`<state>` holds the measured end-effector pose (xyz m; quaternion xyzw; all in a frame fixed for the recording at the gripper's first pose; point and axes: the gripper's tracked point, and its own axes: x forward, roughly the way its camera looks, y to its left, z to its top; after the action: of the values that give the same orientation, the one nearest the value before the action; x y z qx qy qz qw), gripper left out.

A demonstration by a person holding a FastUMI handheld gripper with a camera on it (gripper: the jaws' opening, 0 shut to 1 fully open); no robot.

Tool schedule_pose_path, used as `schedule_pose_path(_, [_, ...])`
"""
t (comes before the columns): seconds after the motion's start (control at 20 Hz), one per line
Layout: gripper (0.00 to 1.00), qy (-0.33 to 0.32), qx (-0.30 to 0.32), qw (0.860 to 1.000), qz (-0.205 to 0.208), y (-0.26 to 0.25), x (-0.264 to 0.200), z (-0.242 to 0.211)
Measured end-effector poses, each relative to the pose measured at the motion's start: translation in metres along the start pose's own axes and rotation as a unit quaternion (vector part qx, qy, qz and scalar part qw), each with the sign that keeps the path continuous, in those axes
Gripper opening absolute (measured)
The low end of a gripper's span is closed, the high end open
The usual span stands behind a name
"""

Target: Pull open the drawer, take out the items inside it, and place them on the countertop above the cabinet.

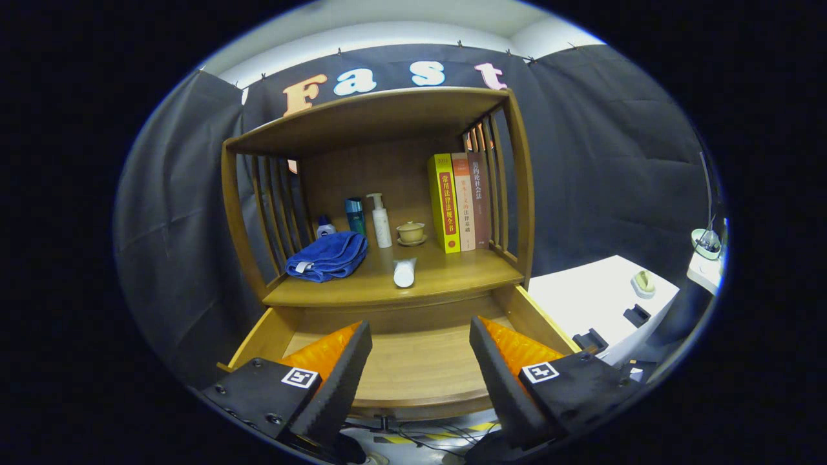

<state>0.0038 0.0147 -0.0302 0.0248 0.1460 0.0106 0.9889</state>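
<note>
Hovering gripper [420, 361] spread wide, pulled-out drawer [413, 368] just below

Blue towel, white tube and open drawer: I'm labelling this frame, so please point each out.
blue towel [328, 256]: gripper view, middle of the folded cloth.
white tube [404, 272]: gripper view, its round near end, on the countertop.
drawer [413, 365]: gripper view, bare wooden floor between the open gripper's [420, 361] fingers.
</note>
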Motion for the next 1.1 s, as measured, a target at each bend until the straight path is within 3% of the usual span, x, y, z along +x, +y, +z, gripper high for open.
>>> schedule_pose_path(0.35, [0.99,-0.015,-0.045,0.999,-0.007,-0.007,-0.015,-0.048])
schedule_pose_path(0.75, [0.99,0.022,-0.02,1.0,0.008,-0.005,-0.012,-0.116])
schedule_pose_path(1.1, [0.99,0.045,-0.011,0.999,0.021,0.003,-0.001,-0.143])
